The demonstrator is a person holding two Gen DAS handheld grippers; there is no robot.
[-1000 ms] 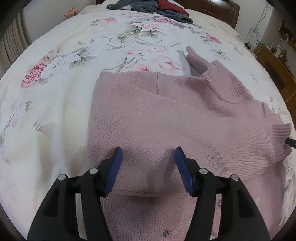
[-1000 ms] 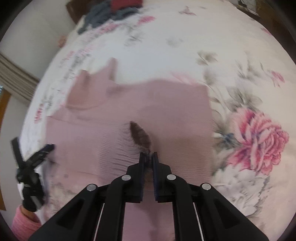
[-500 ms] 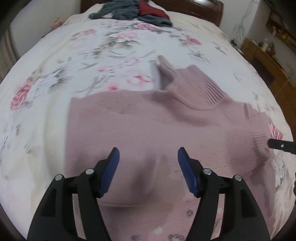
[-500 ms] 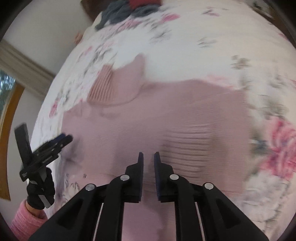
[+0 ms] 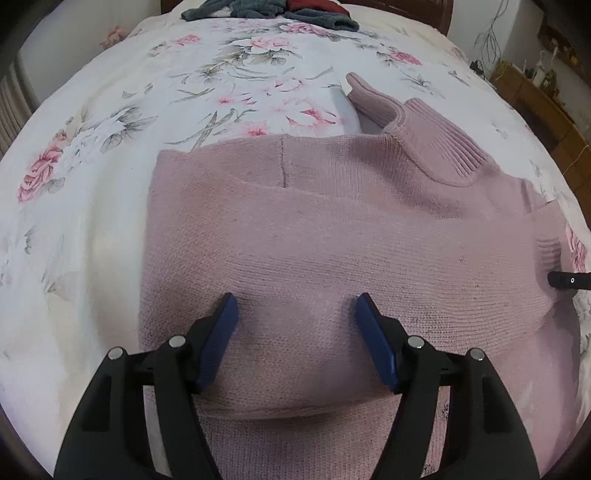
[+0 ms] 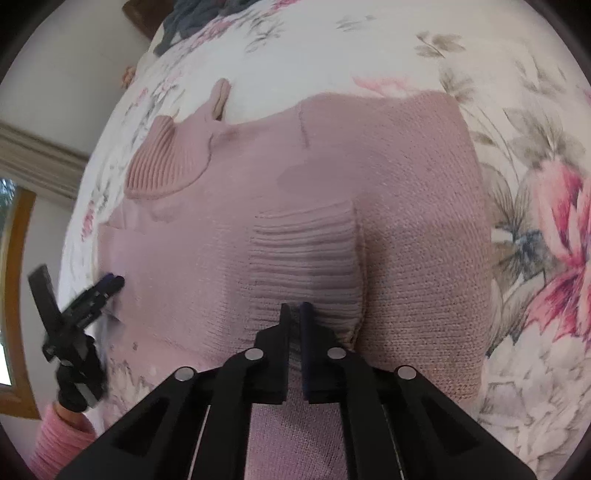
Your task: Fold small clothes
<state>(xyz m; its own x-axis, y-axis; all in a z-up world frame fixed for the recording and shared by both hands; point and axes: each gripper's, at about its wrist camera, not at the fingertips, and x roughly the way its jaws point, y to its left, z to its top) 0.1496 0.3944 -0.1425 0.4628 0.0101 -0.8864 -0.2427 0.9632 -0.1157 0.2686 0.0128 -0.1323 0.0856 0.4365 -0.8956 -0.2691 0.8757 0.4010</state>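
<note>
A bed (image 5: 110,110) covered by a white sheet with pink flowers and grey leaves is seen in both wrist views. A pink knitted sweater (image 5: 314,236) is spread across the near middle of the bed, with its ribbed collar (image 5: 439,147) turned toward the far side and one sleeve laid across the body, so that the ribbed cuff (image 6: 306,258) rests on the chest. A pile of dark grey and red clothes (image 5: 273,9) is seen at the far end of the bed, well apart from the sweater. A wooden cabinet (image 5: 546,107) is placed beside the bed. The left gripper (image 5: 295,314) is held wide open just above the sweater, with nothing between its blue pads (image 5: 221,332). The right gripper (image 6: 295,317) is closed to a narrow slit over the near edge of the cuff; whether fabric is pinched cannot be told.
</note>
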